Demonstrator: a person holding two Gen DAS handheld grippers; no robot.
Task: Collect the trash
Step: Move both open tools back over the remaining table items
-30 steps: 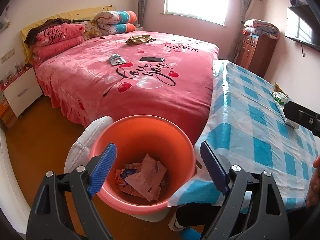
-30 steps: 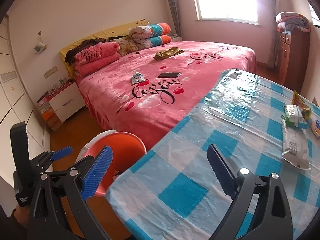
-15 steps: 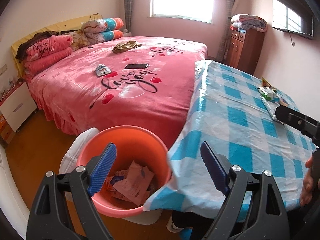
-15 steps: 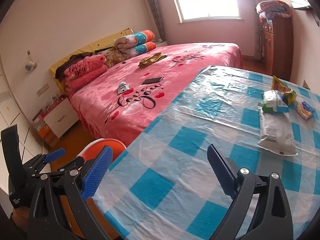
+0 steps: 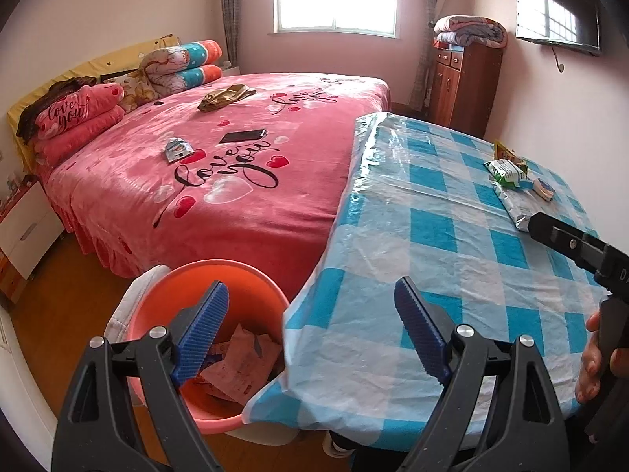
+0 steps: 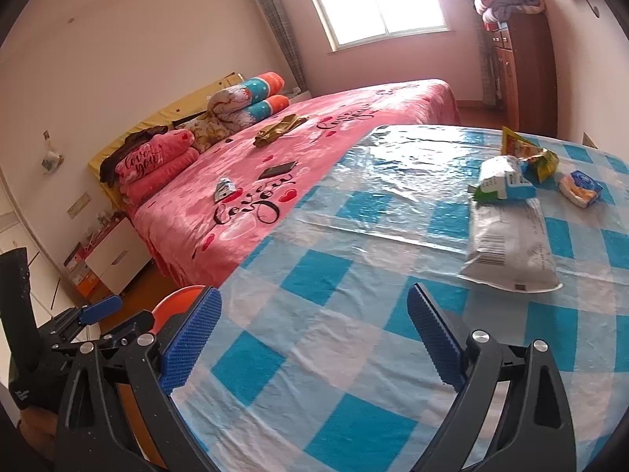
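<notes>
Both grippers gape wide and hold nothing. Below the left gripper [image 5: 310, 330] sits an orange bucket [image 5: 251, 287] with crumpled pink wrappers [image 5: 240, 365] inside, visible only in this view. Ahead and right of the right gripper [image 6: 314, 338], on the checked table [image 6: 314, 275], lies a flat white bag [image 6: 511, 244]; just beyond it a green-white packet [image 6: 499, 181], a yellow packet [image 6: 530, 149] and a small blue one [image 6: 582, 188], their print legible only here.

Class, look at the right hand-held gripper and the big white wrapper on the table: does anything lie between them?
Nothing visible does. Only bare checked tablecloth lies between the open right hand-held gripper and the white wrapper.
</notes>
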